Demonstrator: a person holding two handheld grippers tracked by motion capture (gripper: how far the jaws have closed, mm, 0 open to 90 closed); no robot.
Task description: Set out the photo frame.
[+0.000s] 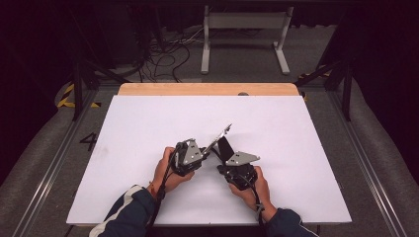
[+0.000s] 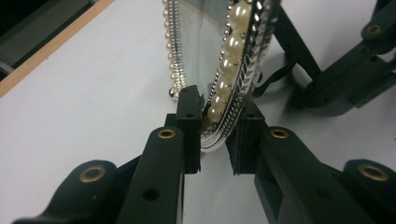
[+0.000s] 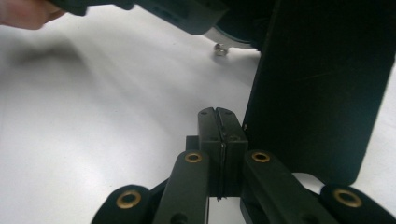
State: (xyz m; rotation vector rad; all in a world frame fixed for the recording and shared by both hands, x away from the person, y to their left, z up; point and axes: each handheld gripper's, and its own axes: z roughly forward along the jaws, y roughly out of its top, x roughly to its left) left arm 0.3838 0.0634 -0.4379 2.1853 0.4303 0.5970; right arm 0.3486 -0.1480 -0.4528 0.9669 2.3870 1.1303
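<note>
A silver picture frame (image 1: 223,133) edged with pearls (image 2: 232,46) stands tilted on the white table, its glass showing in the left gripper view. My left gripper (image 2: 215,116) is shut on the frame's lower rim, one jaw on each face; in the high view it (image 1: 205,148) reaches in from the left. The frame's black back stand (image 3: 317,84) leans out behind it (image 1: 225,146). My right gripper (image 3: 217,112) is shut with nothing visible between its jaws, just left of the stand and close to it. In the high view it (image 1: 228,158) sits under the frame.
The white tabletop (image 1: 148,123) has a wooden strip (image 1: 207,89) along its far edge. Beyond it stand a white metal bench frame (image 1: 244,34) and loose cables (image 1: 163,54) on the floor. Both hands sit near the table's middle front.
</note>
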